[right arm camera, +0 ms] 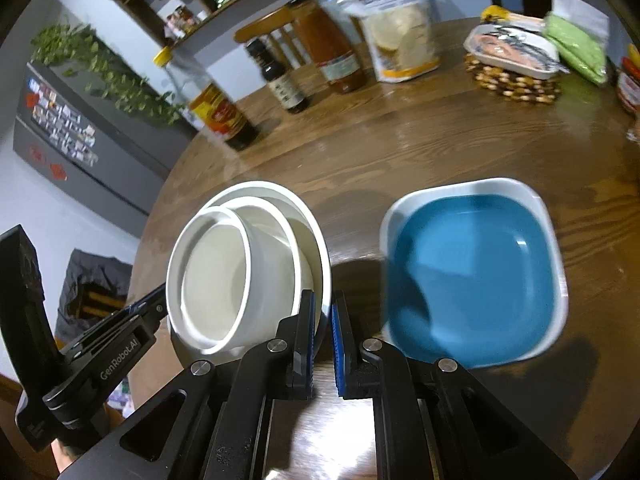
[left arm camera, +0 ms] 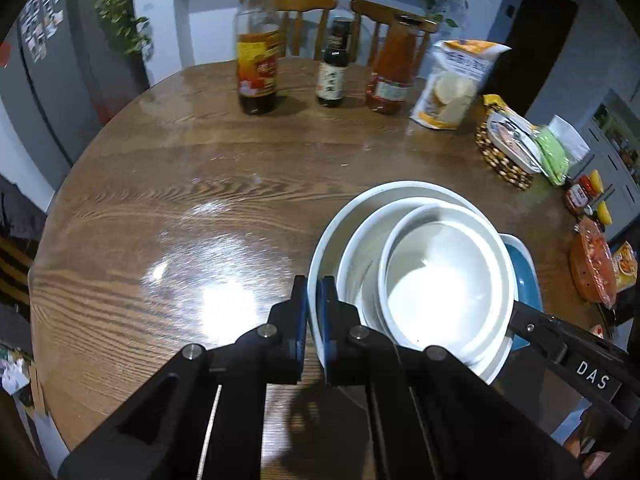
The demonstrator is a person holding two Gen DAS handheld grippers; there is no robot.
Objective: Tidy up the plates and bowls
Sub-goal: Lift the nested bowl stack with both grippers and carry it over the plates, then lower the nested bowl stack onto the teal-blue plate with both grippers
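Both grippers are clamped on the white plate's rim, left gripper and right gripper on opposite edges, two white bowls nested on it. The blue square dish sits just right of the plate, closest to the right gripper.

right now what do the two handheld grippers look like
Both grippers, the left gripper and the right gripper, are built of matte black linkage arms joined by round silver pins, with blue ribbed pads lining the inner faces of the fingers. The right one carries white "DAS" lettering on its side; the left one reads "GenRobot.AI". No cables or sleeves show.
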